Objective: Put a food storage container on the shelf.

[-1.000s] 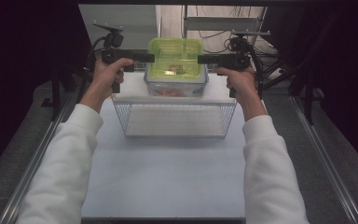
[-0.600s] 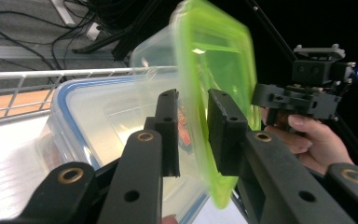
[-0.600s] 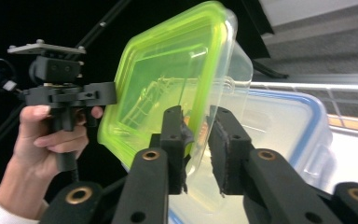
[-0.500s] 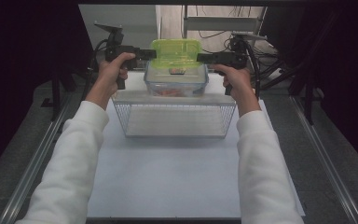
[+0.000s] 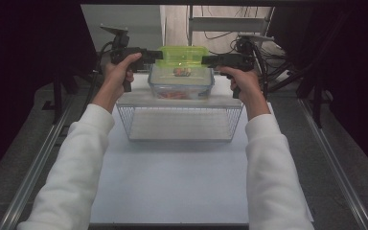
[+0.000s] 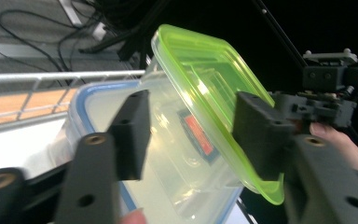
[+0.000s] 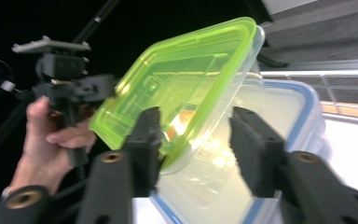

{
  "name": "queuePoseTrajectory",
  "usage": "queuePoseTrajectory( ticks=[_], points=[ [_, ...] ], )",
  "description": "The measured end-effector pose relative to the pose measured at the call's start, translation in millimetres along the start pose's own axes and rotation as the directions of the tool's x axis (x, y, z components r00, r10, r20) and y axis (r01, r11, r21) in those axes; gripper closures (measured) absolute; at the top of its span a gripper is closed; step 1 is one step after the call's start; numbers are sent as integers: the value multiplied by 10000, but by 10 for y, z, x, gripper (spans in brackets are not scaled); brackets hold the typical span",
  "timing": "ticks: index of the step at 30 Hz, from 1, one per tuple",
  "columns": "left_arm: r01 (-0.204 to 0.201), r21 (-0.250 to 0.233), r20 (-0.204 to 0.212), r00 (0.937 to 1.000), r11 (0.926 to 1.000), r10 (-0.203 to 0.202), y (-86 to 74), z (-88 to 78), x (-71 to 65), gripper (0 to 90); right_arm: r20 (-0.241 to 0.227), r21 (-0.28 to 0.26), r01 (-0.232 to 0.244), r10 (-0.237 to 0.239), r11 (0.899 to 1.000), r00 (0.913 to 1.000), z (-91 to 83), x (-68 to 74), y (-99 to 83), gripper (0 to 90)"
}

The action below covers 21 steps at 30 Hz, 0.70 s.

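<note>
Now both the left gripper (image 5: 159, 55) and right gripper (image 5: 205, 60), jaws just opening and apart, flank the green-lidded box (image 5: 182, 57) stacked on a blue-rimmed box (image 5: 179, 86).

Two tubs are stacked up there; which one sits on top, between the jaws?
The green-lidded container is on top. It rests on the blue-rimmed container beneath, which stands on the wire rack.
</note>
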State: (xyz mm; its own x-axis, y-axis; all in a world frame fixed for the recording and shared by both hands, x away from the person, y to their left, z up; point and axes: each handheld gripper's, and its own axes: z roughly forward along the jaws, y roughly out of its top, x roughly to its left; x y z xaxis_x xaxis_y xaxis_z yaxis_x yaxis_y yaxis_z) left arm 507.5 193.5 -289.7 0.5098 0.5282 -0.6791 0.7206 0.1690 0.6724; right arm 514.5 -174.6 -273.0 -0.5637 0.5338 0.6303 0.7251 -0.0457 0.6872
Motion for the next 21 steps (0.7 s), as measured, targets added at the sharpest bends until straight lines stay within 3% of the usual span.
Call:
queuePoseTrajectory(
  ticks=[4, 8, 11, 15, 17, 21],
  points=[
    [-272, -406, 6, 9996, 9988, 272, 6, -43, -39, 383, 53, 26, 316, -316, 9995, 9995, -12, 13, -1, 442],
    [-577, -483, -120, 9983, 9972, 572, -5, -93, -92, 356, 112, -265, 427, -424, 9987, 9990, -77, 34, 20, 393],
    [-888, -493, -196, 9959, 9948, 879, -20, -148, -148, 336, 345, -304, 813, -802, 9962, 9962, -156, 89, 34, 379],
    [-1603, -322, -429, 9864, 9865, 1589, -90, -256, -271, 312, 553, -141, 1303, -1294, 9914, 9901, -262, 186, 12, 361],
    [-1925, -250, -393, 9807, 9810, 1914, -175, -363, -345, 296, 794, 142, 1731, -1737, 9848, 9816, -336, 262, -29, 341],
    [-2746, -41, -591, 9599, 9615, 2739, -366, -575, -468, 279, 791, 511, 2287, -2322, 9722, 9694, -454, 374, -159, 323]
  ],
)
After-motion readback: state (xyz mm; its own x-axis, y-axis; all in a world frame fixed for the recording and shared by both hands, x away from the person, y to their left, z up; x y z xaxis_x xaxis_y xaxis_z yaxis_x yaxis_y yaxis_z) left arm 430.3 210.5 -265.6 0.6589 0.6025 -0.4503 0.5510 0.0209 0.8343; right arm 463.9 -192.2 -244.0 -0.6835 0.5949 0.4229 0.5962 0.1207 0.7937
